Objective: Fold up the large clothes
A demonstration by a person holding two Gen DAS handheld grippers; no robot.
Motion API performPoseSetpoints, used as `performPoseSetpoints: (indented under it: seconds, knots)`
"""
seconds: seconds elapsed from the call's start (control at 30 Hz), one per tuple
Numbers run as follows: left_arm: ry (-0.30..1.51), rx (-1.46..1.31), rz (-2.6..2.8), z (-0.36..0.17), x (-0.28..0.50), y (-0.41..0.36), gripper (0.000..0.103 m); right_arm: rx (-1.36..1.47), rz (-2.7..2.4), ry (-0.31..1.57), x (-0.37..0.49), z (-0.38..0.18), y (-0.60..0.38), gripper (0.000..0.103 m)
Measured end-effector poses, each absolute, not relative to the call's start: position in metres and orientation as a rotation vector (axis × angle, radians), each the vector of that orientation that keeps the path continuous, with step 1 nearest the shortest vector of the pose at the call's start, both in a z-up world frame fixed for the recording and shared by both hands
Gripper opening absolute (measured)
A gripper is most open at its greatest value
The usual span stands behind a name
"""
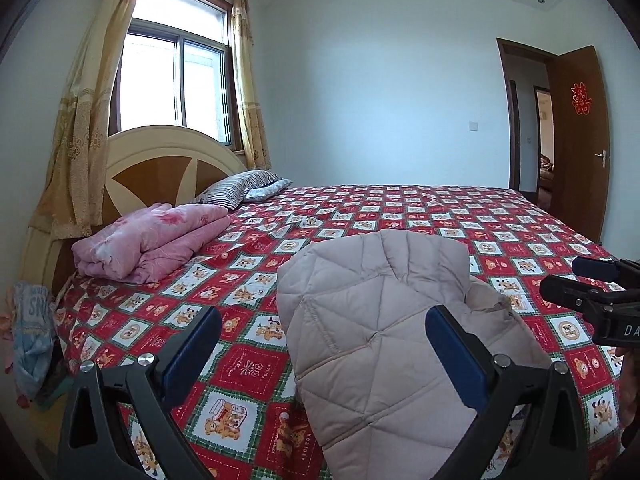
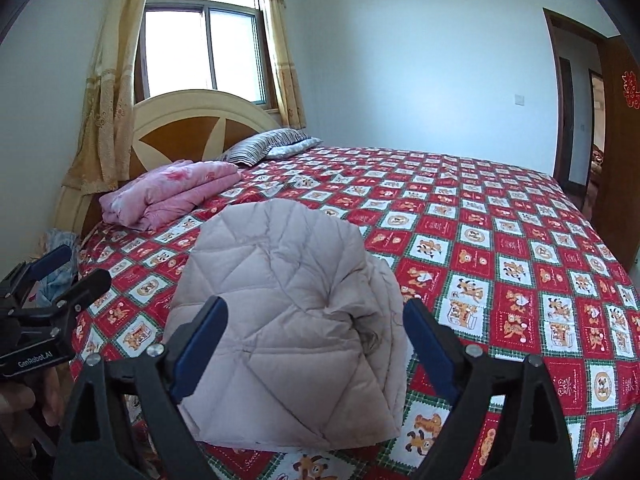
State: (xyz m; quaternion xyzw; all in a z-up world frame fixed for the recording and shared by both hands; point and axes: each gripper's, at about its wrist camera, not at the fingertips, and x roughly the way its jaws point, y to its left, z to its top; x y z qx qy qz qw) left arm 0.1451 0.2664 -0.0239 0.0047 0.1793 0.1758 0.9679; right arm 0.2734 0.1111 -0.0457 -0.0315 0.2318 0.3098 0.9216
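Note:
A pale pink quilted down jacket lies folded into a compact bundle on the near part of the bed; it also shows in the right wrist view. My left gripper is open and empty, held above the jacket's near left part. My right gripper is open and empty, held above the jacket's near edge. The right gripper shows at the right edge of the left wrist view. The left gripper shows at the left edge of the right wrist view.
The bed has a red checked cartoon sheet. A folded pink quilt and striped pillows lie by the wooden headboard. Clothes hang off the bed's left side. An open brown door stands at the far right.

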Motion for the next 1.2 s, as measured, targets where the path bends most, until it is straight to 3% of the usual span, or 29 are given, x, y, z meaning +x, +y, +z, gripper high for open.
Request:
performPoseSetpoints:
  seconds: [1.2]
  knots:
    - [0.356,0.012,0.353,-0.0202,0.1411,0.2614,0.102,-0.060,0.655,0.477,0.2633,-0.0473,0.1047,0.093]
